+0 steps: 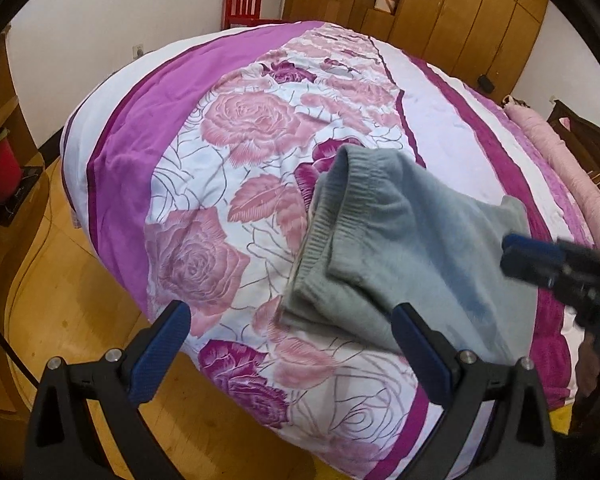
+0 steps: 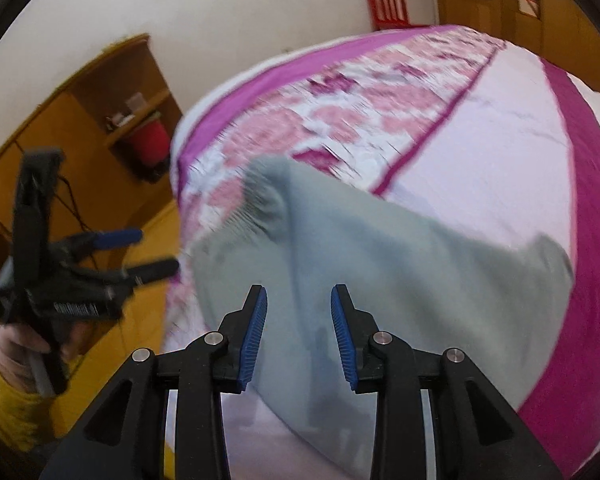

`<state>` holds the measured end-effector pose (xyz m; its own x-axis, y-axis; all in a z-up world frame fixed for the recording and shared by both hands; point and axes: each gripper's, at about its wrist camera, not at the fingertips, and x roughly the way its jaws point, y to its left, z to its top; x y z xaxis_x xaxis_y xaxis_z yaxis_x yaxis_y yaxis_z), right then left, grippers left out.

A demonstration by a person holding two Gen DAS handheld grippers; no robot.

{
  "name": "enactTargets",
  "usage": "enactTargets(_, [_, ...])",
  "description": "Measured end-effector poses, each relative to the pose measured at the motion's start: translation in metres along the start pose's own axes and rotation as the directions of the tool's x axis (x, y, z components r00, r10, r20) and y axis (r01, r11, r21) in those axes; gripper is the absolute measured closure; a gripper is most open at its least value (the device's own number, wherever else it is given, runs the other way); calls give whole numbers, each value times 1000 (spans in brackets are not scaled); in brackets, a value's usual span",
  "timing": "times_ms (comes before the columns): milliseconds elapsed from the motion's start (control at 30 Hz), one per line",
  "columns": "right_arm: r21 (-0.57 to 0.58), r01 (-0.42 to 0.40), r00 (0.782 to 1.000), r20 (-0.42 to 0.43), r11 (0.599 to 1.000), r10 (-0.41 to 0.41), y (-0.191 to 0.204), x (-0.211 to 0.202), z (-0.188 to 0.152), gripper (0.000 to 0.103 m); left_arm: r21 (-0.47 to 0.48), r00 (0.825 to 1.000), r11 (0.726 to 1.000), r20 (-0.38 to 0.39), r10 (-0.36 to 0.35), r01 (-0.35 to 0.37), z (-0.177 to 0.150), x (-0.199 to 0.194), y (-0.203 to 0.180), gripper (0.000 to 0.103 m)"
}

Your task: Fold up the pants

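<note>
1. Left wrist view. The grey pants [image 1: 400, 248] lie in a compact folded bundle on the floral bedspread [image 1: 228, 168], near the bed's front edge, with the ribbed waistband [image 1: 320, 236] facing left. The left gripper [image 1: 292, 336] has its jaws spread wide and holds nothing. The bundle's near left corner sits between the fingers, ahead of the tips; I cannot tell whether the right finger touches the cloth. The right gripper [image 1: 516, 256] reaches in from the right, its tips over the bundle's right side.

2. Right wrist view (blurred). The right gripper [image 2: 299, 300] stands partly open, nothing pinched. The pants [image 2: 380, 256] fill the gap between the fingers and spread beyond them. The left gripper [image 2: 148, 252] is off to the left, open, apart from the cloth.

3. Judgement: the fold looks nearly complete, leaving a final fold or tidy-up. To do it well, bring both grippers low, pinch all layers at matching corners, lift together, and lay edge on edge. Avoid catching the bedspread.
</note>
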<state>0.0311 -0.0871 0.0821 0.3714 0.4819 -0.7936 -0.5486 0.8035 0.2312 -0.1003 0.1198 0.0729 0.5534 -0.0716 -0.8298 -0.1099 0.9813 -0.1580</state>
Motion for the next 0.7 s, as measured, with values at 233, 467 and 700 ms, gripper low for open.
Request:
enactTargets(233, [19, 83, 996, -39, 996, -82, -22, 2, -31, 69, -104, 996, 992, -60, -70, 64, 7, 17, -7, 36])
enactTargets(467, [61, 74, 995, -68, 995, -69, -34, 9, -48, 69, -123, 992, 988, -72, -102, 93, 9, 30, -21, 46])
enactTargets(700, [81, 63, 996, -62, 995, -58, -40, 9, -51, 69, -98, 997, 994, -50, -62, 57, 12, 38, -30, 70])
